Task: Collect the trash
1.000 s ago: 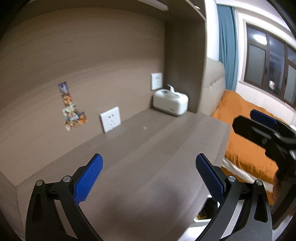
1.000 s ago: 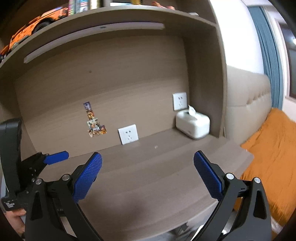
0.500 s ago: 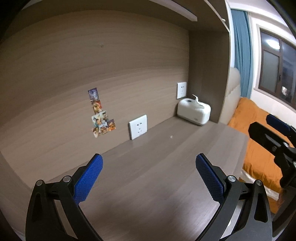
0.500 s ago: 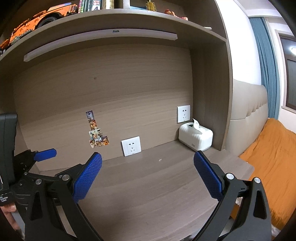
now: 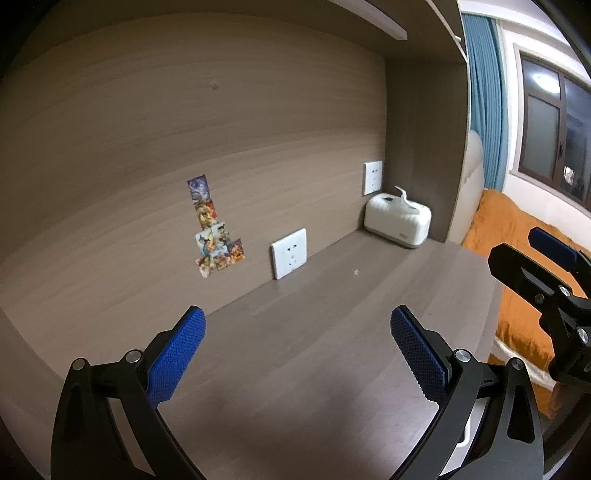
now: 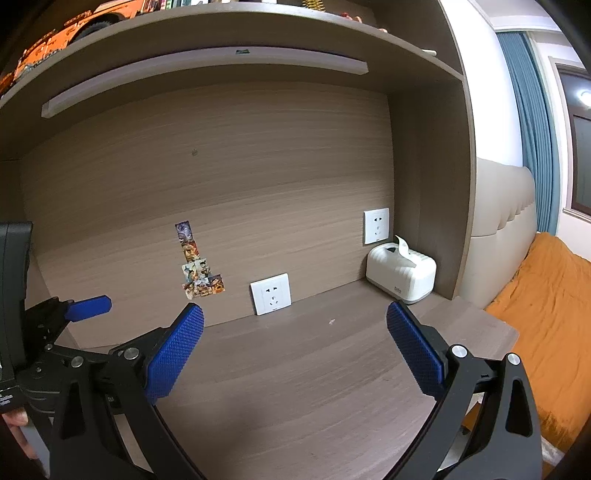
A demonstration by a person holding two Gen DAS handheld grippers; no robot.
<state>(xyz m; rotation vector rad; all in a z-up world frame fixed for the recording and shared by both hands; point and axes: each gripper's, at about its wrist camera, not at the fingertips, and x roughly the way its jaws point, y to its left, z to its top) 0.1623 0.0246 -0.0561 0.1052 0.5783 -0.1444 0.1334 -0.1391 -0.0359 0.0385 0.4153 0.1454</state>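
Observation:
A tiny pale scrap (image 5: 356, 272) lies on the brown wooden desk (image 5: 295, 369), also seen in the right wrist view (image 6: 331, 321). My left gripper (image 5: 297, 350) is open and empty above the desk's near part. My right gripper (image 6: 294, 347) is open and empty, hovering over the desk's front. Each gripper shows at the edge of the other's view: the right one (image 5: 546, 266) and the left one (image 6: 74, 314). Both are well short of the scrap.
A white tissue box (image 6: 400, 273) stands in the back right corner. Two wall sockets (image 6: 270, 293) (image 6: 376, 226) and stickers (image 6: 197, 266) are on the back panel. A shelf (image 6: 221, 22) hangs above. A bed with an orange blanket (image 6: 546, 295) lies right.
Both views have swung so the back panel, sockets and tissue box sit more central. The jaws of both grippers stay open at the same width.

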